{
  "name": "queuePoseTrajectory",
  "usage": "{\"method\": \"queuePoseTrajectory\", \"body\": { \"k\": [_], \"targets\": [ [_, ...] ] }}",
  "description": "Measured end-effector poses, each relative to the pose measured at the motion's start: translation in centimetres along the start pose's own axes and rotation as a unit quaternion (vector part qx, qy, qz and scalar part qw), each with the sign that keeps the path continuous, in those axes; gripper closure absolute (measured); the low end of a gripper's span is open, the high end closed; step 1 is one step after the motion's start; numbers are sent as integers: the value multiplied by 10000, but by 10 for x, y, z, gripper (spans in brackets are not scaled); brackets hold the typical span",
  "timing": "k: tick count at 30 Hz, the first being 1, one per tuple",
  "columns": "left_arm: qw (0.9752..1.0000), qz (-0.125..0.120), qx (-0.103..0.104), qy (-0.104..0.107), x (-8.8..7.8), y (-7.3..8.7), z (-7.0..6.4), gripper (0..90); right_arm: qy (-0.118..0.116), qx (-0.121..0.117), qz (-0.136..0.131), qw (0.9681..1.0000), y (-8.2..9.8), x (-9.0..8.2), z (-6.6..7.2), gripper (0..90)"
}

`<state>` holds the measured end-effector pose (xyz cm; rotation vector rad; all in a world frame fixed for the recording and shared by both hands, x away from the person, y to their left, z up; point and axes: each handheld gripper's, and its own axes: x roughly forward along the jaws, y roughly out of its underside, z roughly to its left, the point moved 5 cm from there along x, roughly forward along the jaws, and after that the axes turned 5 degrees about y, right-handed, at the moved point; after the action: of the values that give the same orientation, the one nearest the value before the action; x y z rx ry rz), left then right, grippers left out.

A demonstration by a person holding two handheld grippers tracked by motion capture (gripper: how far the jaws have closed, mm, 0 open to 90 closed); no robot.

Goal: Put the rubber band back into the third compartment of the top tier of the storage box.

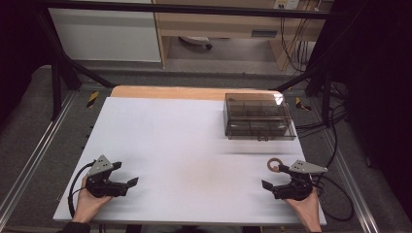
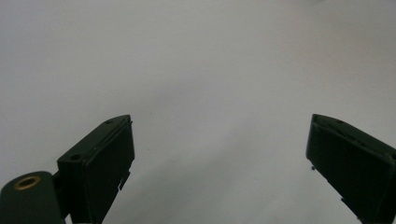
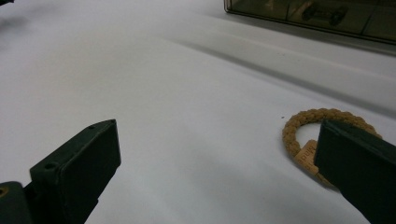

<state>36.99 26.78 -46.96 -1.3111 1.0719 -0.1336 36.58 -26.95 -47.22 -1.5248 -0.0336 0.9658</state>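
Note:
A tan braided ring lies flat on the white table at the front right, just beside my right gripper. In the right gripper view the ring sits partly behind the right-hand jaw, outside the gap. That gripper is open with only bare table between its jaws. My left gripper rests near the front left corner, held by a hand, jaws spread wide. In the left gripper view the left gripper has nothing between its jaws.
A smoky clear plastic box with several compartments and a front latch stands at the back right of the table. The box front shows in the right gripper view. Cables trail off the table's right edge.

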Motion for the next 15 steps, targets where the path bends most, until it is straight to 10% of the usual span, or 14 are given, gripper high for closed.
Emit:
{"method": "queuePoseTrajectory", "body": {
  "k": [15],
  "targets": [
    [10000, 40, 14, -51, -1, 1, 1, 76, 15, 56, 84, 9999, 1, 0, -1, 13]
  ]
}}
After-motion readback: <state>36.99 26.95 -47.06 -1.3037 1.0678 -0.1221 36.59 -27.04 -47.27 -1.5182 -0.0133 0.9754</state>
